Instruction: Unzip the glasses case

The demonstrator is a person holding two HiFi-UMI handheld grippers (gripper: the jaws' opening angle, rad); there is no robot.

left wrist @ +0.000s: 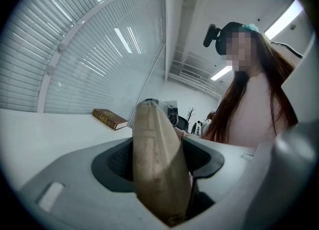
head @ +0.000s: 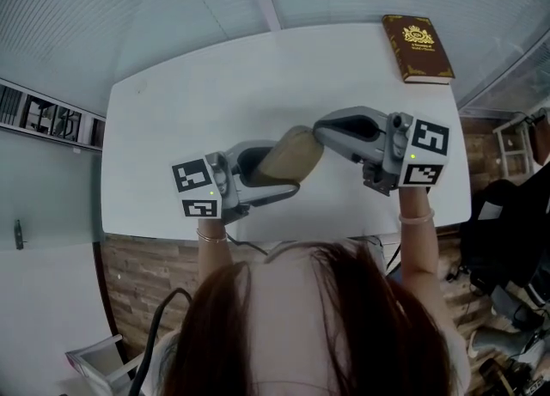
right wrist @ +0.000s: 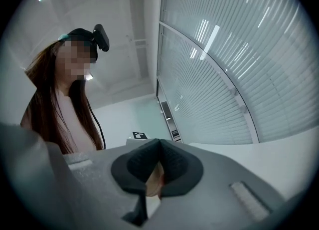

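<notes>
tabletop (head: 189, 102): both claws (head: 260, 169) (head: 321, 132) grip case (head: 292, 155)

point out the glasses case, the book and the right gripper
glasses case (left wrist: 157, 164): left gripper view, middle of its tan fabric side
book (head: 418, 47): head view, centre of its brown cover
right gripper (right wrist: 160, 144): right gripper view, where its jaws meet
</notes>
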